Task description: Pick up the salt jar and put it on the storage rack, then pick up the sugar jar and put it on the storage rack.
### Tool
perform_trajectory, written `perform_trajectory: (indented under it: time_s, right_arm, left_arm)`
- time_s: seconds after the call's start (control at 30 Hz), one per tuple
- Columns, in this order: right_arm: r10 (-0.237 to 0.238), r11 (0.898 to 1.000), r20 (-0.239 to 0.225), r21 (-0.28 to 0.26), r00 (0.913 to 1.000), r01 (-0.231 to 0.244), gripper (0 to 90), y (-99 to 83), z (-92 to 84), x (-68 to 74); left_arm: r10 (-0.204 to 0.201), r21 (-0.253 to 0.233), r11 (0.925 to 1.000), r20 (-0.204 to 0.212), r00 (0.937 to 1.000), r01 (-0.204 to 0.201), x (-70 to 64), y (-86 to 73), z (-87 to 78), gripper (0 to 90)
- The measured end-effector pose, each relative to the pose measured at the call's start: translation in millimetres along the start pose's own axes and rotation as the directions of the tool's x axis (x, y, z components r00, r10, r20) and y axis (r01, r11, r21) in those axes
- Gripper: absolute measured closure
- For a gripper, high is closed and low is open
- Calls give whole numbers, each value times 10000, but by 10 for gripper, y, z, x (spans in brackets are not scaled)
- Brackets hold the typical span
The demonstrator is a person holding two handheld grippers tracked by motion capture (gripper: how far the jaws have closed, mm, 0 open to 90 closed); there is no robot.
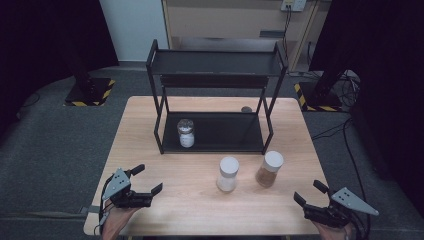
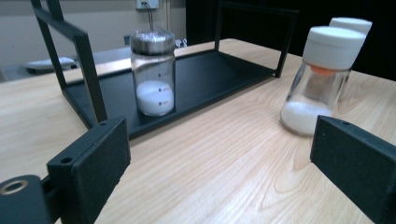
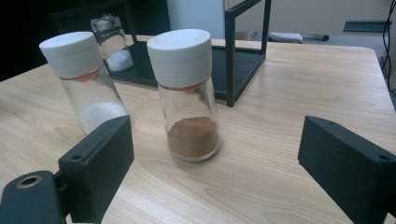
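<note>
Your wooden tabletop (image 1: 150, 130) carries a black rack (image 1: 212, 132) and 2 white-capped jars in front: white powder (image 1: 227, 174), brown powder (image 1: 270, 169).

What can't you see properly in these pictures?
- Small dark thing behind the rack, high view: too small to identify.
- Brown-powder jar, left gripper view: mostly hidden behind the white-powder jar.
- Markings on the metal-lidded jar: too blurred to read.

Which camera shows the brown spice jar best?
The right gripper view: the brown jar stands close and central, white cap and powder plain. The high view shows it small from above. In the left gripper view just its cap peeks over the white jar.
</note>
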State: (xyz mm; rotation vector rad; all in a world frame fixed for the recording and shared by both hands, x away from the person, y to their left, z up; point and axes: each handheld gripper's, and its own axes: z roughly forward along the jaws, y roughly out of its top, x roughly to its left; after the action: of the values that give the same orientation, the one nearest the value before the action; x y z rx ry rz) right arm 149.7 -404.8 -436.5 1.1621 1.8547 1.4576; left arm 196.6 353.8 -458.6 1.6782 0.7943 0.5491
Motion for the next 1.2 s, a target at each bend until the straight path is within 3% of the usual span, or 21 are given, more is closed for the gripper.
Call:
perform_trajectory:
  time_s: [0.33, 1.2]
  right_arm:
    - [14, 10000, 3, 9, 10000, -14, 109, 0, 4, -1]
    - [-5, 10000, -33, 7, 10000, 5, 107, 2, 2, 2]
  left_arm:
    - [-166, -205, 9997, -60, 9998, 165, 45, -109, -57, 40]
    - [-161, -192, 9997, -112, 9998, 158, 38, -121, -74, 36]
